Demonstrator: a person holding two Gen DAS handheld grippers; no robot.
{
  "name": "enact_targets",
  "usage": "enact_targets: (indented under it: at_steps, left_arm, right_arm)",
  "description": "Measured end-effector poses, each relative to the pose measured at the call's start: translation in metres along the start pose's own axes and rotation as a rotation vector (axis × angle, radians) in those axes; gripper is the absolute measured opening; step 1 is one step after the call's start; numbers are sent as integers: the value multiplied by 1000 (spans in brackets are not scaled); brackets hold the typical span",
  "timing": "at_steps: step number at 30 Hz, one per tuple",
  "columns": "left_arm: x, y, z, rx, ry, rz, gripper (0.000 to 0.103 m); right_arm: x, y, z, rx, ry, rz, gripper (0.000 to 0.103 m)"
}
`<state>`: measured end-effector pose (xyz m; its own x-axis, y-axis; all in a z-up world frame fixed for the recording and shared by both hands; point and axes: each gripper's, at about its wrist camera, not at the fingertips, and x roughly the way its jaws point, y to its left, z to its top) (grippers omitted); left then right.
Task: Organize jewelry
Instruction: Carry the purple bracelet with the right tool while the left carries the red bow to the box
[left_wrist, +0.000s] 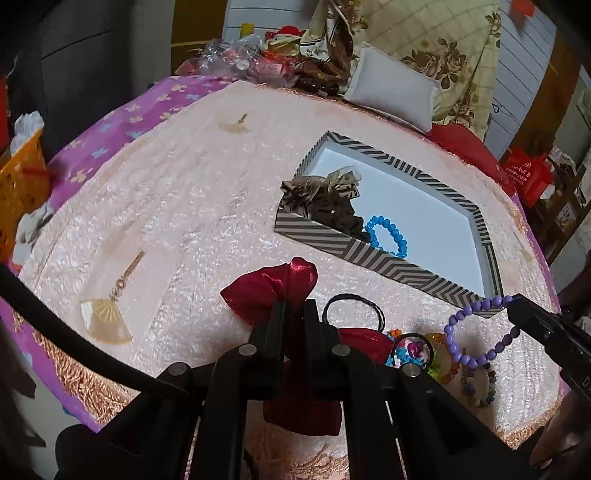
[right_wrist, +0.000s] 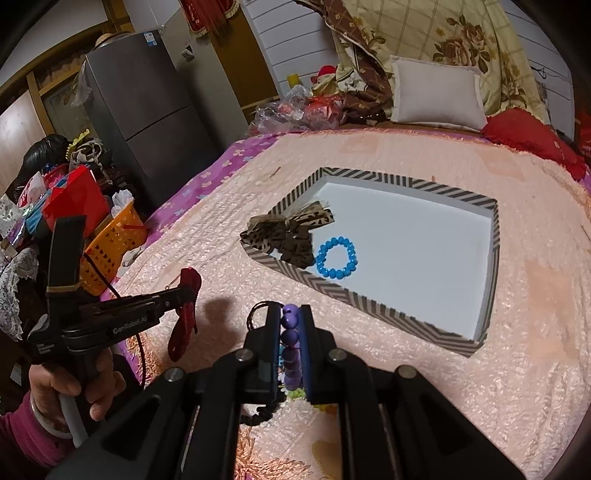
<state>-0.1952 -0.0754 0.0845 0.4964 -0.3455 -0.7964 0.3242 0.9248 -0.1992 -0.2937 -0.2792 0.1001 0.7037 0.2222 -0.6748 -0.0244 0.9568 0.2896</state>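
Two grippers are working over a pink quilted bedspread (right_wrist: 424, 387) that is covering most of the bed, with a purple flowered sheet (right_wrist: 229, 162) showing along its left edge.

1. Striped tray (right_wrist: 369, 301), white inside, is lying on the bedspread in the middle of the scene, toward the far right of both grippers.
2. White pillow (right_wrist: 436, 96) is leaning at the far end of the bed, with a red cushion (right_wrist: 528, 136) lying just to its right.
3. Orange basket (right_wrist: 114, 243) is standing off the bed's left side.
4. Left gripper (left_wrist: 293, 306) is pinching a red satin bow (left_wrist: 273, 288); its jaws are closing narrowly on the fabric, and the bow is hanging clear above the bedspread's near edge.
5. Right gripper (right_wrist: 290, 321) is clamping a purple bead bracelet (left_wrist: 476, 332), jaws nearly together on the beads, the loop dangling near the tray's near corner.
6. Leopard-print bow (right_wrist: 288, 229) is resting over the tray's left wall, partly inside.
7. Blue bead bracelet (right_wrist: 337, 257) is lying flat inside the tray, just right of the leopard-print bow.
8. Black hair tie (left_wrist: 352, 310) is lying on the bedspread just right of the left gripper.
9. Mixed coloured beads (left_wrist: 439, 354) are sitting in a small heap at the near right, under the purple bead bracelet.
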Motion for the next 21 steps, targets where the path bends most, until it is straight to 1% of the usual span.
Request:
enact_targets:
  at_steps: [15,21]
  left_arm:
    - [2,-20,23,41,-37,19,5]
    - [4,-21,43,26,-48,-13,5]
  right_arm:
    - [3,-9,16,-2,-4,-19,9]
    - [11,-14,28,-3,1,-33,9]
